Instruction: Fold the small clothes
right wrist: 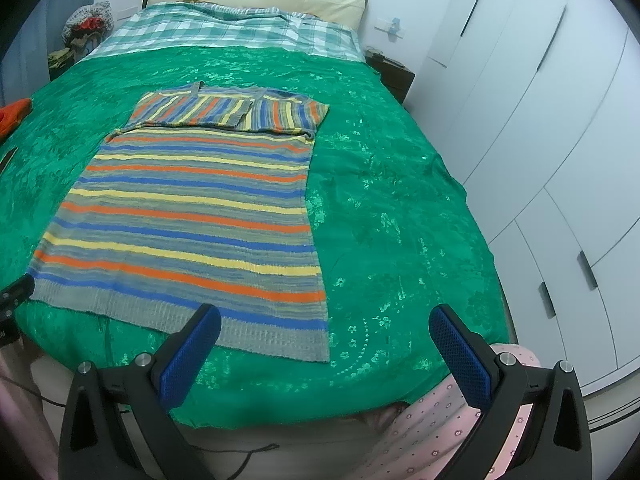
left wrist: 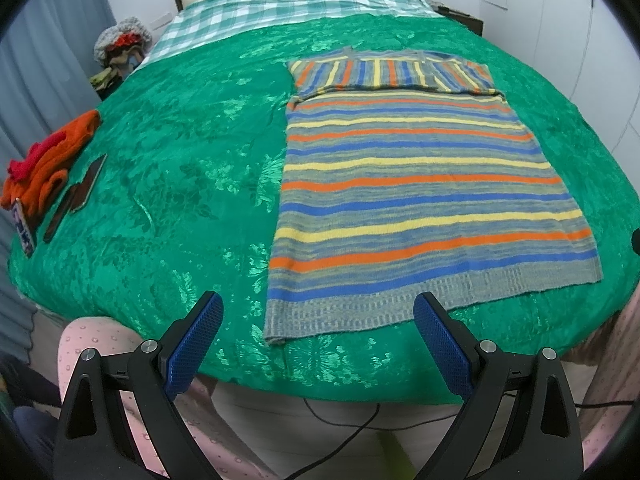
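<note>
So the knitted sweater with orange, blue, yellow and grey stripes (left wrist: 424,184) lies flat on the shiny green floral bedspread (left wrist: 168,184), just ahead of both fingertips, sleeves folded across the chest. Left gripper (left wrist: 318,312) and right gripper (right wrist: 325,326) are both spread wide, gripping nothing.

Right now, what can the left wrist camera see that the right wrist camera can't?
Only the left wrist view shows the whole orange clothes pile and the small patterned card beside it. Only the right wrist view shows the white wardrobe doors. Both show the striped sweater lying flat with its sleeves folded in on the green bedspread, and open tongs holding nothing.
</note>
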